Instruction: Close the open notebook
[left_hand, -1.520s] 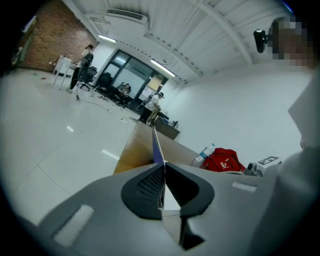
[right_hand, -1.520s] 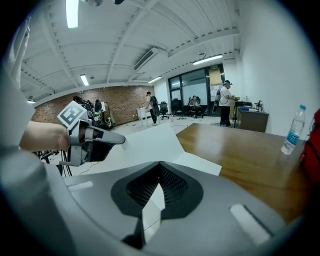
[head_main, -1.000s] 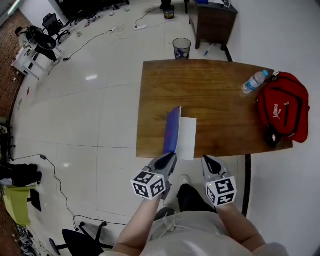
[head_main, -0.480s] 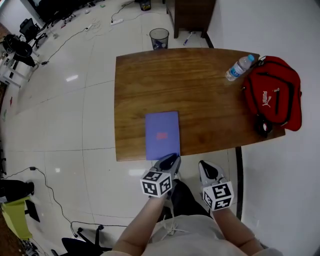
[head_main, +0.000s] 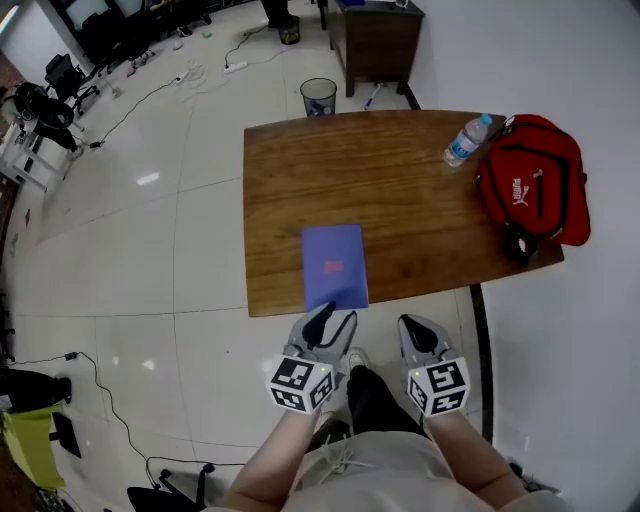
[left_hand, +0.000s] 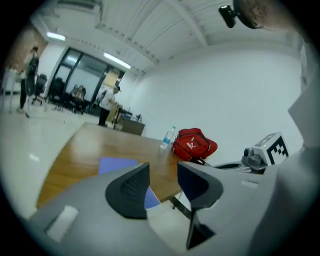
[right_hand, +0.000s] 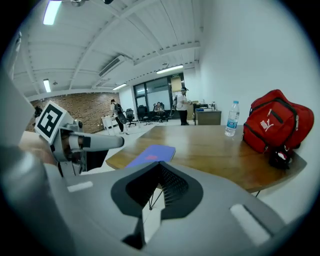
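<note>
We see the notebook (head_main: 335, 266) lying flat on the wooden table (head_main: 420, 205), close to the edge nearest us. Its purple cover faces up and no white pages show, so we think it is closed. That is the main job, and it looks done.

The near end of the notebook comes right up to the table edge. We cannot tell if it hangs over a little.

Our left gripper (head_main: 335, 316) is just off the table, near that end of the notebook but not touching it. Its jaws are opening and nothing is between them. In the left gripper view we only see the table and the notebook past the gap.

Our right gripper (head_main: 420, 332) is beside it, also off the table. Its jaws are pressed together at the tips, and it holds nothing.

A water bottle (head_main: 466, 140) and a red bag (head_main: 535, 180) sit at the far right corner, well apart from the notebook.

What is left? Not much, we think — maybe just taking both grippers away from the table.
</note>
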